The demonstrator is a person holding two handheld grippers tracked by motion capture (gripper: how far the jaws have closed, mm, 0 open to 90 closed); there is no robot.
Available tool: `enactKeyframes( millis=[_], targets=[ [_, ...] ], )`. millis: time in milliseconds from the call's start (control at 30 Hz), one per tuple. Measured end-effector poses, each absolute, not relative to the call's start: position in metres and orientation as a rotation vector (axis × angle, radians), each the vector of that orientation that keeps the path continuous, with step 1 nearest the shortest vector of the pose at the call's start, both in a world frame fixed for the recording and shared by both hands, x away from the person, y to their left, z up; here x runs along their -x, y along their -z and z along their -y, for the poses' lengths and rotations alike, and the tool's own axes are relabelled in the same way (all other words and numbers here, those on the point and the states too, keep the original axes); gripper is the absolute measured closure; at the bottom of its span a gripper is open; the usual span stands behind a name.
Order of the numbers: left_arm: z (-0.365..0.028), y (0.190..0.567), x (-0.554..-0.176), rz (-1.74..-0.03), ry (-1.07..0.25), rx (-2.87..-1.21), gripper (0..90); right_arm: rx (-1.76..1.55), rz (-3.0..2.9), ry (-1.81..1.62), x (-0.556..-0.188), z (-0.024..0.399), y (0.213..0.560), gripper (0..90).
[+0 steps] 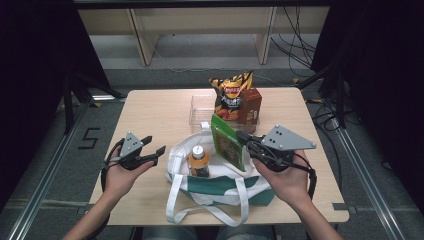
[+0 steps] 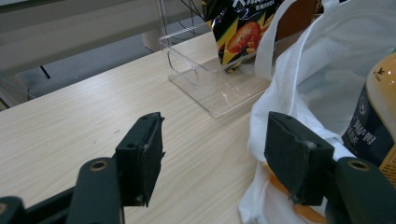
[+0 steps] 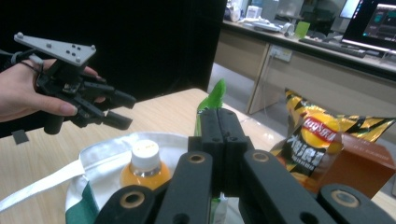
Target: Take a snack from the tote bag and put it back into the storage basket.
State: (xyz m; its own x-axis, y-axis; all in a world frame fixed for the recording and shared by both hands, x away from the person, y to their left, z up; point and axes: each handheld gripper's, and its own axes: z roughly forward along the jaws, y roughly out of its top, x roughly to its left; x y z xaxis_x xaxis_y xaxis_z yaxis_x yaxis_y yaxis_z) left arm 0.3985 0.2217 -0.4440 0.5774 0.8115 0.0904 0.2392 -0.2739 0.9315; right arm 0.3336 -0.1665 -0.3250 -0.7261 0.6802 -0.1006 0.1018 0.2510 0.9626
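The right gripper (image 1: 246,141), jaws pinched on a green pouch (image 1: 227,143) above the white tote bag (image 1: 220,192), could apparently snag its rim, while the left gripper (image 1: 152,147) waits spread open beside it.

A red Lay's logo is carried on the yellow-and-black chip bag (image 3: 322,140), seen right of the shut right jaws; large white Chinese characters below it are too blurred to be read. Light Chinese characters are printed on the dark label of the bottle (image 2: 376,121), just beyond the left gripper's right-hand jaw, and cannot be made out. A black "5" (image 1: 89,138) is marked on the floor.
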Motion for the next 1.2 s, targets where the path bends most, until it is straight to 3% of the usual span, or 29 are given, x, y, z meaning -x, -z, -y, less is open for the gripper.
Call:
enactKeyframes(
  millis=[1200],
  targets=[
    [-0.221,0.445,-0.399,-0.861,-0.711,-1.807,36.9,-0.668,-1.929,-1.505,-0.337,0.175,0.297,90.0]
  ],
)
